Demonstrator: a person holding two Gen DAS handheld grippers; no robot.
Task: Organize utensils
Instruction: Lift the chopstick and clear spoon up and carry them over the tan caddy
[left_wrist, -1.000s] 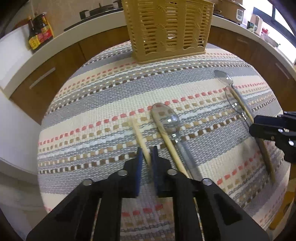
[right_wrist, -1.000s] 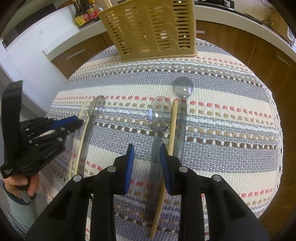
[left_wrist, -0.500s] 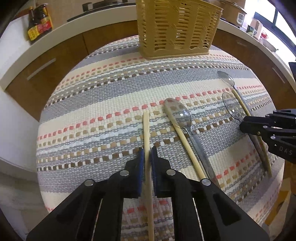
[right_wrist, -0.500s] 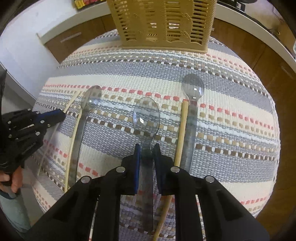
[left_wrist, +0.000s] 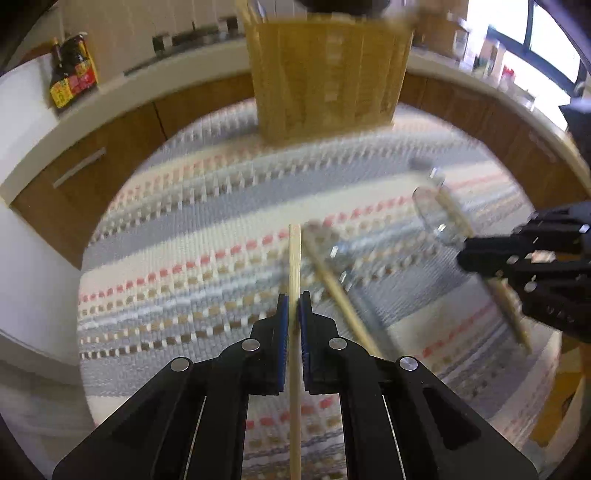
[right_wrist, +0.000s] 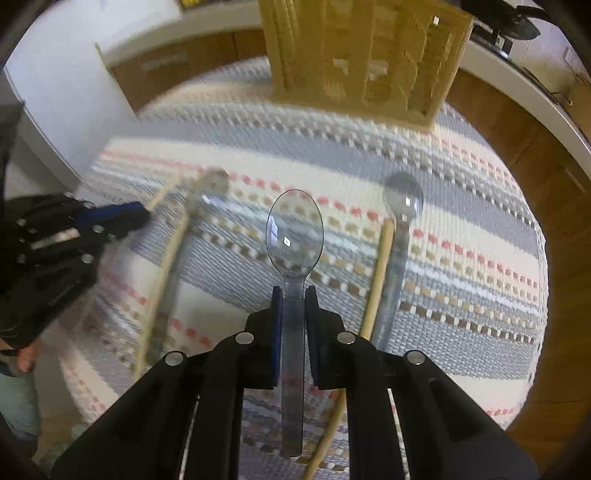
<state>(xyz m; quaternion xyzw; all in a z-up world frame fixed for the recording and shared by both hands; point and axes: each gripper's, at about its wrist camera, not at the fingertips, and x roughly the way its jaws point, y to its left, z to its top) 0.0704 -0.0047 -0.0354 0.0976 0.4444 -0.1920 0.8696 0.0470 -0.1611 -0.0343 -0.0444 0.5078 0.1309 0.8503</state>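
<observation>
No text can be read. The bottles (left_wrist: 72, 70) on the counter carry yellow and red labels, perhaps with printed characters, but blur leaves them illegible in the left wrist view.

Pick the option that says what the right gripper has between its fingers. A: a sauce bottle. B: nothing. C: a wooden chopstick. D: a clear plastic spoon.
D: in the right wrist view the right gripper pinches the handle of the clear plastic spoon, bowl pointing ahead above the striped cloth.
</observation>
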